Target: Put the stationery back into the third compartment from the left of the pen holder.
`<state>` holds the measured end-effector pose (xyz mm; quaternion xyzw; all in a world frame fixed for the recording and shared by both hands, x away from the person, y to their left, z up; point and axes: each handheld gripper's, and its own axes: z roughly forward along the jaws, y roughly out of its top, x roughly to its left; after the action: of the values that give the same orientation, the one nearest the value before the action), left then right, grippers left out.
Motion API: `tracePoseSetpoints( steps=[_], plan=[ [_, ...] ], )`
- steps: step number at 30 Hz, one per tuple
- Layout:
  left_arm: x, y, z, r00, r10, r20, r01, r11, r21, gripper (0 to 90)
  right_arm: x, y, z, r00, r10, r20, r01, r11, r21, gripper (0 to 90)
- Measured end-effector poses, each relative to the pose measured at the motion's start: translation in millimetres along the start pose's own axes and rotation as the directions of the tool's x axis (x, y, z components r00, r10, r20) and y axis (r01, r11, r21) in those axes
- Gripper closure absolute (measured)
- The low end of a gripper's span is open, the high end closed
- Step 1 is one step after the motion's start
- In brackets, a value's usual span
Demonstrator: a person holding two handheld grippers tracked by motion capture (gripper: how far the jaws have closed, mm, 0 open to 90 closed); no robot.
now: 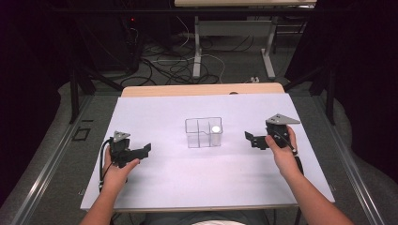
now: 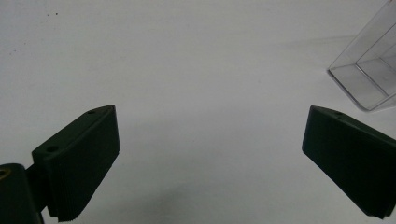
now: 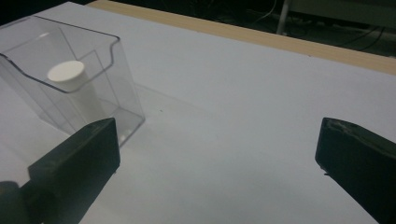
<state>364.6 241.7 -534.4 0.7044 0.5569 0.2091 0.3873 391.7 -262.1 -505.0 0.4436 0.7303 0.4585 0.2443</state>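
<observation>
A clear plastic bin (image 1: pixel 203 132) with two compartments stands in the middle of the white table sheet (image 1: pixel 164 178). A white cylinder (image 1: pixel 215 132) stands upright in its right compartment; the right gripper view has the same white cylinder (image 3: pixel 77 91) inside the clear bin (image 3: pixel 112 56). My left gripper (image 1: pixel 146 151) rests low at the left of the bin, open, its jaws wide with bare sheet between them. My right gripper (image 1: pixel 248 137) sits to the right of the bin, apart from it, open and holding nothing. A corner of the bin (image 2: pixel 369 70) shows in the left gripper view.
The wooden table edge (image 1: pixel 202 89) runs along the far side of the sheet. Beyond it are cables and desk legs (image 1: pixel 197 47) on the floor. Metal rails (image 1: pixel 47 164) flank the table on both sides.
</observation>
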Motion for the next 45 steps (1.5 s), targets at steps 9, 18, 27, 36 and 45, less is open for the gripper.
tracePoseSetpoints(
  steps=[9, 18, 27, 36, 45],
  plan=[
    [0.2, 0.7, -0.1, 1.0000, 0.003, -0.004, -0.003, 1.0000, -0.001, 4.0, -31.0, -18.0, -7.0, 0.9958, 0.060, 0.069, -0.062, 0.998, 0.022, 0.0],
    [0.3, 0.9, 0.6, 1.0000, 0.007, -0.003, -0.007, 1.0000, 0.000, 4.0, -50.7, -30.6, -11.2, 0.9859, 0.118, 0.119, -0.120, 0.993, 0.013, 0.0],
    [1.1, 1.0, 0.3, 1.0000, -0.001, -0.006, 0.001, 1.0000, -0.001, 4.0, -58.3, -39.5, -12.3, 0.9799, 0.149, 0.133, -0.153, 0.988, 0.017, 0.0],
    [2.3, 1.2, -0.5, 1.0000, -0.001, -0.009, 0.001, 1.0000, 0.000, 4.0, -61.7, -46.7, -8.1, 0.9747, 0.172, 0.143, -0.179, 0.983, 0.042, 0.0],
    [2.3, 1.1, -0.1, 1.0000, 0.000, -0.009, 0.000, 1.0000, -0.001, 4.0, -64.5, -50.9, -5.5, 0.9736, 0.172, 0.150, -0.181, 0.982, 0.053, 0.0]
  ],
)
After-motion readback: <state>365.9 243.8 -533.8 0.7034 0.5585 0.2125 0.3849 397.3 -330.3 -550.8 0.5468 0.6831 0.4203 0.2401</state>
